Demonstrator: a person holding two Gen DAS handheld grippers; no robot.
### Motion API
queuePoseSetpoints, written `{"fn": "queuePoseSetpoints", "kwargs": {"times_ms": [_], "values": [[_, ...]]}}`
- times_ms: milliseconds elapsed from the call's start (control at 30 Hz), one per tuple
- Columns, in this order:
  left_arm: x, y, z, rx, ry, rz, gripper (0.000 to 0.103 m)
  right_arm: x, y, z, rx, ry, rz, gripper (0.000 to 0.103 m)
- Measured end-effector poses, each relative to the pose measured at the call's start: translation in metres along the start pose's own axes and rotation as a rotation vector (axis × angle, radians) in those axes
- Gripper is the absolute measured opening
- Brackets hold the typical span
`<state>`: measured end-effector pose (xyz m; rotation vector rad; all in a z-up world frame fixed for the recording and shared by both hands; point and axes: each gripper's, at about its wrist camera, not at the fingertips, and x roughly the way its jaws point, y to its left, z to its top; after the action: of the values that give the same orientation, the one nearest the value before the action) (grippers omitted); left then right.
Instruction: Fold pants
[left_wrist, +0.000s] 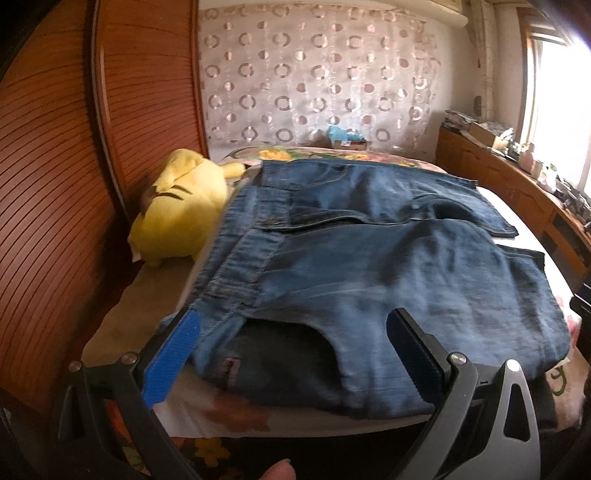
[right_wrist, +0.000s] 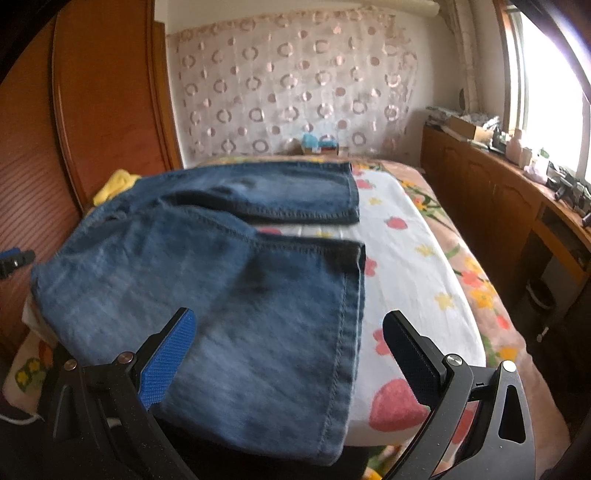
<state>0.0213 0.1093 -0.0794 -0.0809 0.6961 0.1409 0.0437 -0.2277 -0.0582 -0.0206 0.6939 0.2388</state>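
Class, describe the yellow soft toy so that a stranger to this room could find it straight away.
Start at the bed, on the side by the slatted wooden wardrobe. The yellow plush toy lies there beside the waistband of the jeans. It is the only bright yellow, stuffed thing there.

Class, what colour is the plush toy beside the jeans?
Yellow plush toy, clearest in the left wrist view.

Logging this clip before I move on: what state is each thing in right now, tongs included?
Jeans: spread on the bed, legs apart, not yet folded lengthwise; hems lie side by side with a gap.
Left tongs: open, empty, at the waistband end.
Right tongs: open, empty, over the near leg's hem end.
Yellow plush toy: lying on the bed beside the waistband.
Floral sheet: flat under the jeans.
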Motion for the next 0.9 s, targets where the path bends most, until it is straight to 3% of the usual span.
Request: {"fn": "queuePoseSetpoints", "kwargs": {"times_ms": [167, 500, 767, 833, 900], "values": [[0.011, 0.021, -0.007, -0.024, 0.027, 0.035, 0.102, 0.005, -0.006, -0.014, -0.012, 0.055, 0.012, 0.102], [0.028, 0.04, -0.024, -0.047, 0.083, 0.045, 0.102, 0.013, -0.02, -0.029, 0.02, 0.147, 0.06, 0.079], [0.03, 0.061, -0.027, -0.088, 0.087, 0.055, 0.102, 0.019, -0.011, -0.031, -0.016, 0.171, 0.045, 0.056], [0.032, 0.069, -0.029, -0.109, 0.091, 0.056, 0.102, 0.019, -0.012, -0.031, -0.022, 0.172, 0.036, 0.04], [0.033, 0.075, -0.03, -0.124, 0.092, 0.048, 0.102, 0.02, -0.014, -0.03, -0.025, 0.174, 0.033, 0.034]]}}
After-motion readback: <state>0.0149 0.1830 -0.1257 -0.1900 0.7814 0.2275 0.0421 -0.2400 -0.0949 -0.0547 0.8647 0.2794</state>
